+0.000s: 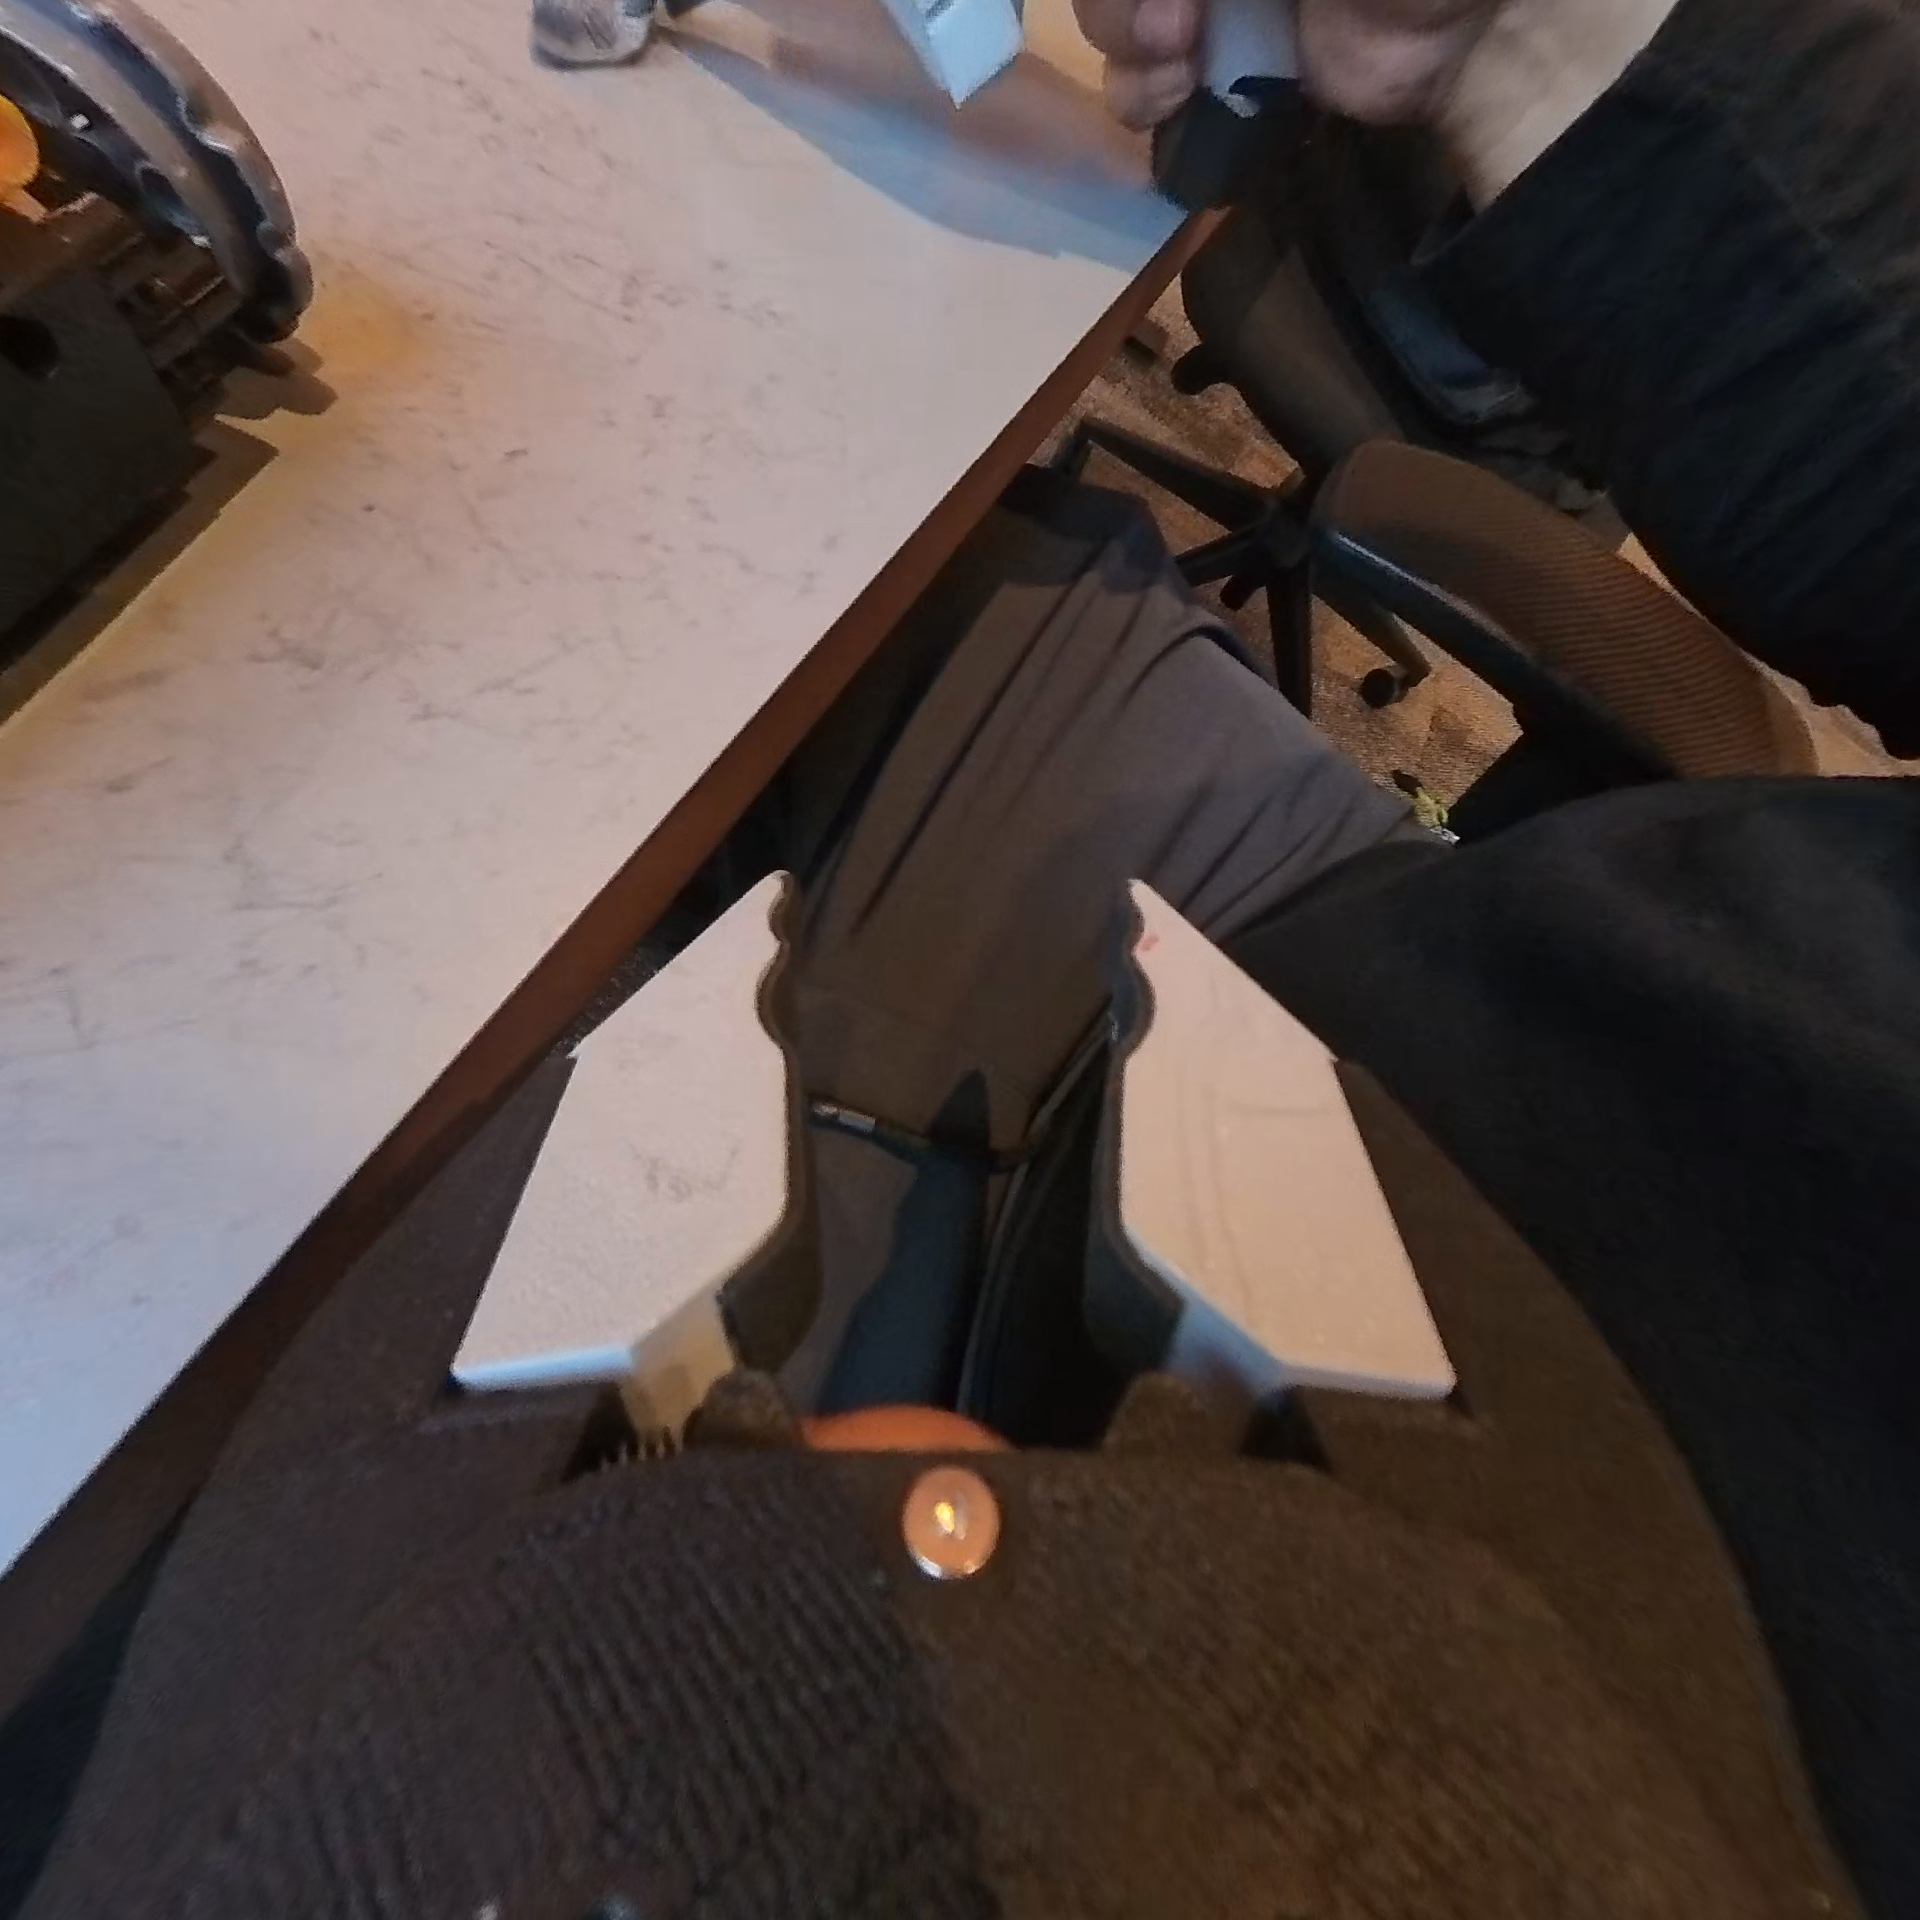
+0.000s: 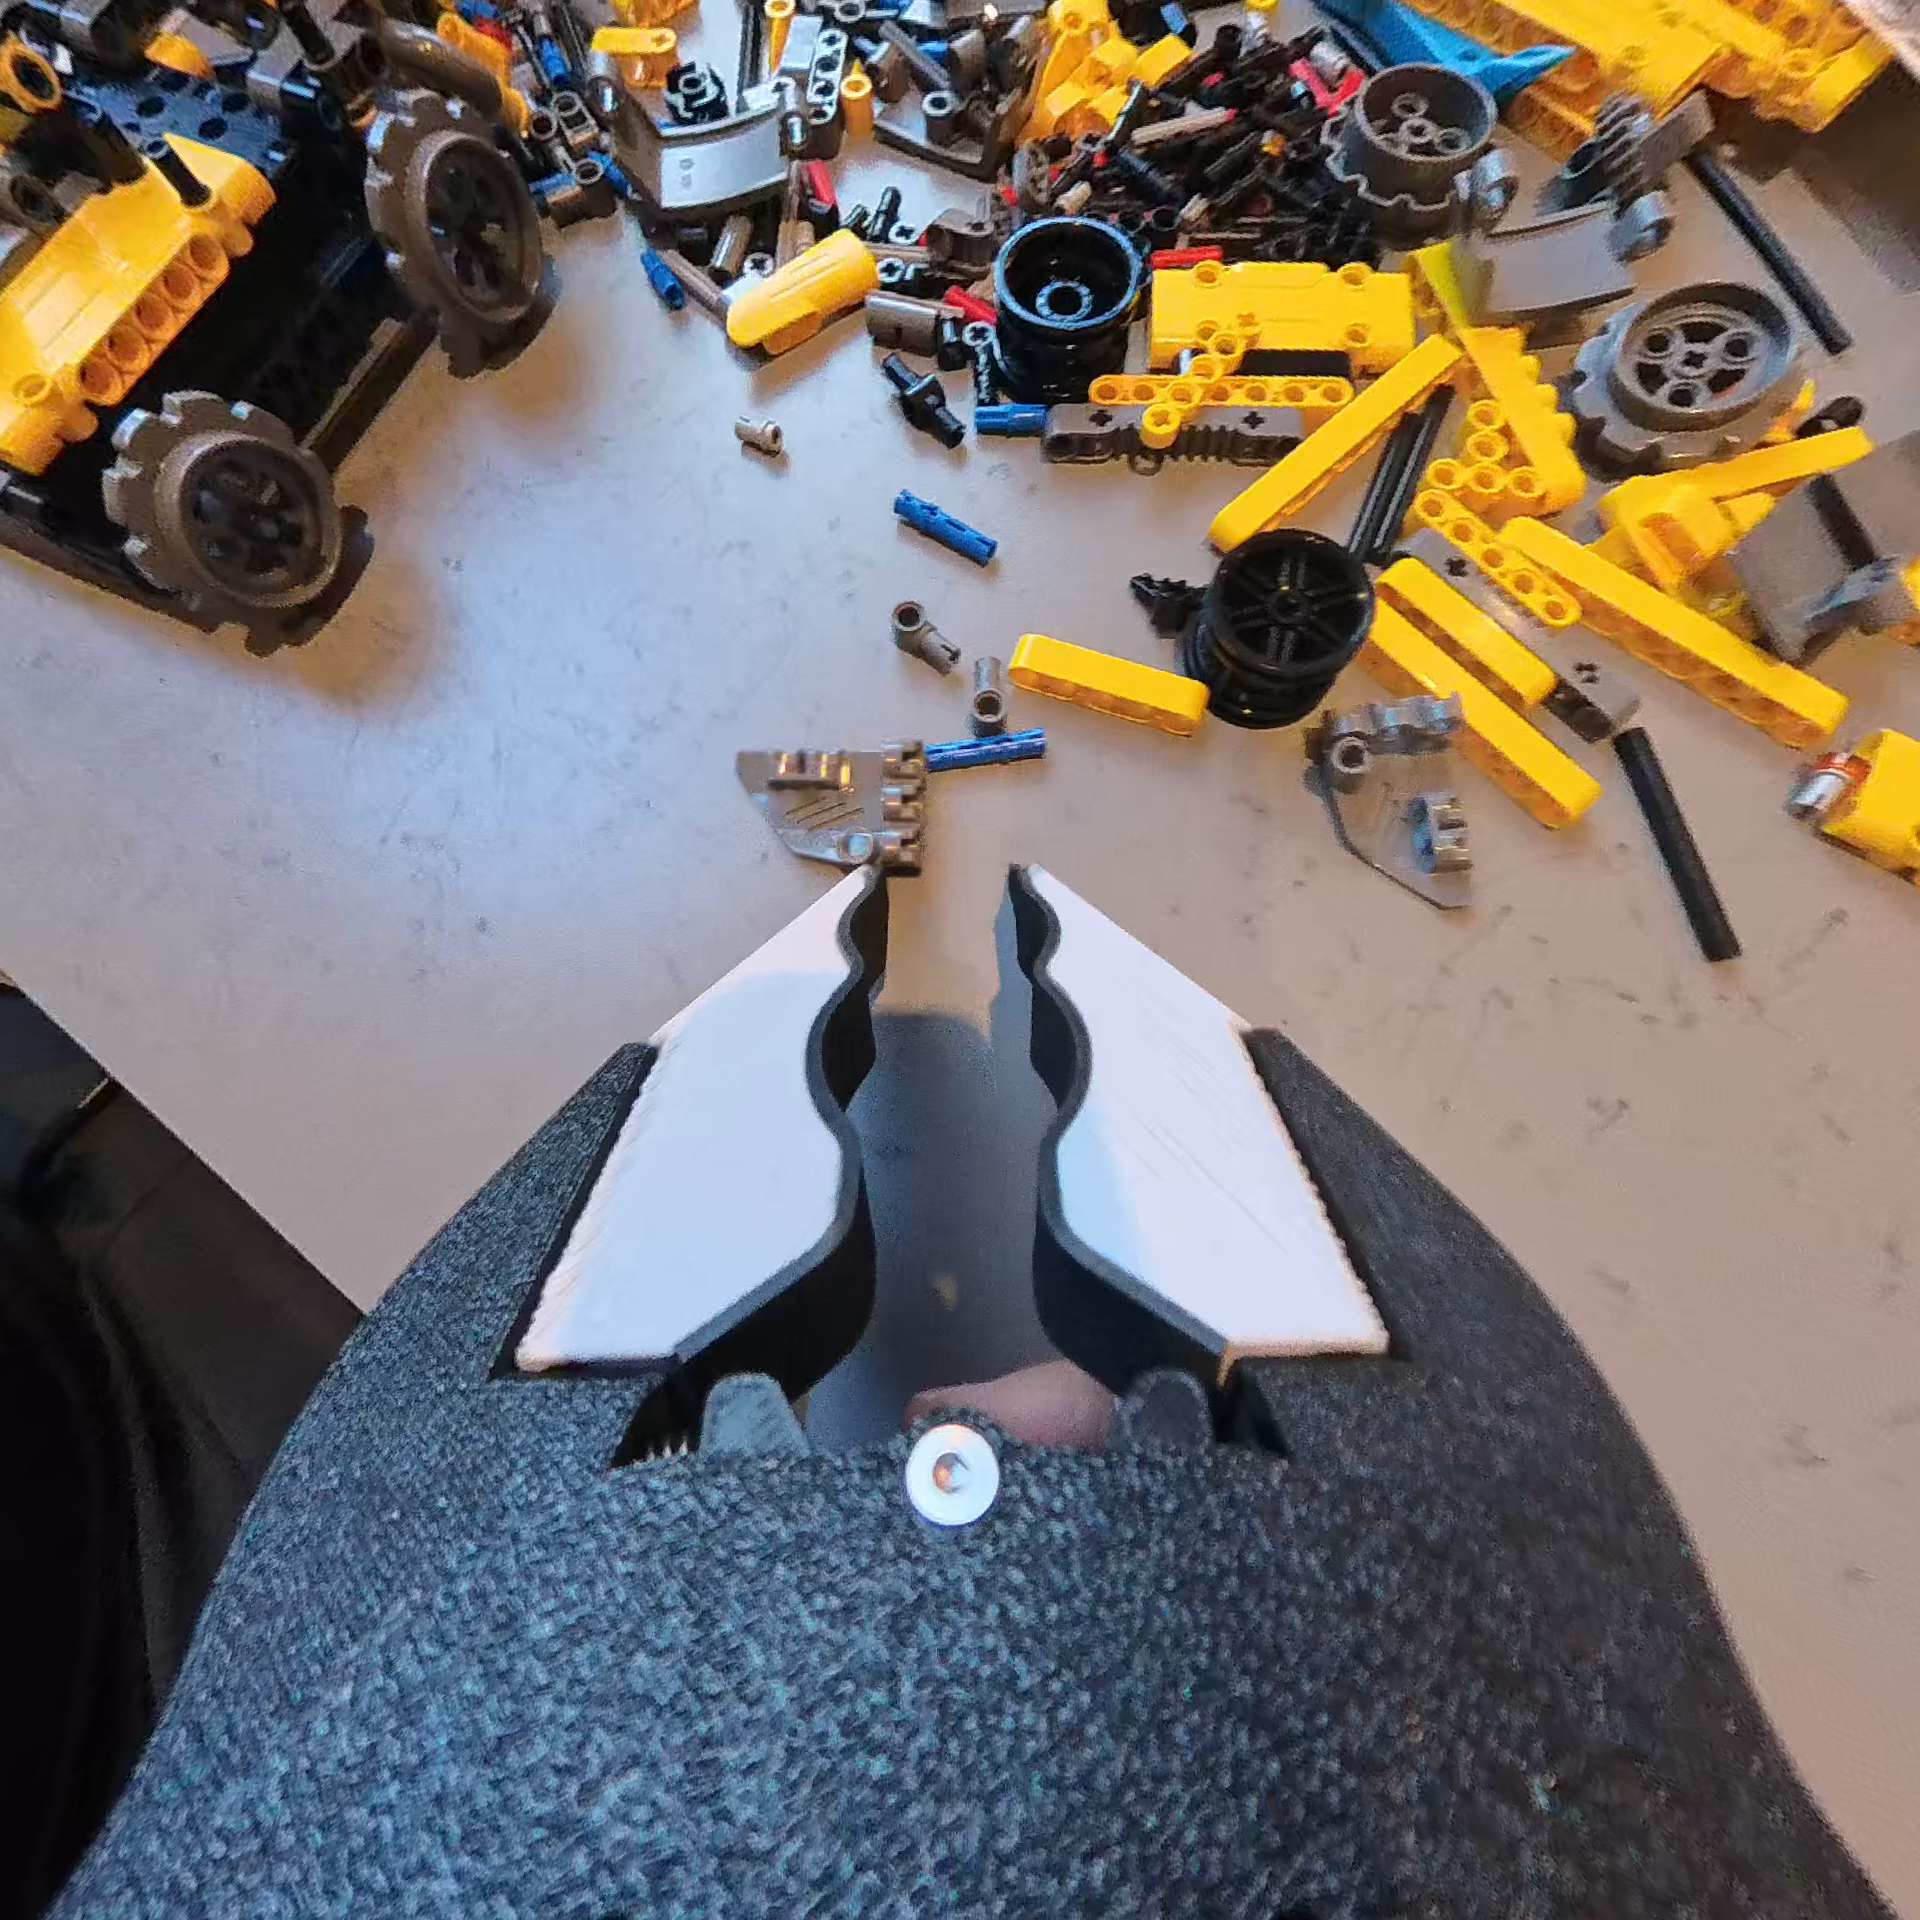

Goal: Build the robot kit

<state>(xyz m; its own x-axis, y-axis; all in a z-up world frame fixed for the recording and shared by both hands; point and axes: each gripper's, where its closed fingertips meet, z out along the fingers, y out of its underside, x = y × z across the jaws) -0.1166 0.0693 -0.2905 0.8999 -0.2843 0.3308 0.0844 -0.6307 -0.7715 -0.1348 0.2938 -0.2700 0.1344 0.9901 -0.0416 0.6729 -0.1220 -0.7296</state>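
Observation:
My left gripper (image 1: 956,894) is open and empty. It hangs off the table edge (image 1: 831,644), pointing down at a person's grey trouser leg (image 1: 1039,748). My right gripper (image 2: 948,883) is open with a narrow gap and holds nothing. It sits low over the pale table (image 2: 520,831). A grey toothed panel piece (image 2: 831,805) lies just beyond its left fingertip, with a blue pin (image 2: 985,748) beside it. A partly built yellow and black vehicle (image 2: 177,343) with grey wheels stands at the far left; its wheel shows in the left wrist view (image 1: 187,177).
A large pile of loose yellow beams (image 2: 1455,644), black wheels (image 2: 1278,623), grey wheel hubs (image 2: 1683,364) and small pins fills the far and right side of the table. A hand (image 1: 1247,62) holds the other gripper at top right. An office chair (image 1: 1507,623) stands beside the table. Spacing between my two grippers at the tips: around 25 cm.

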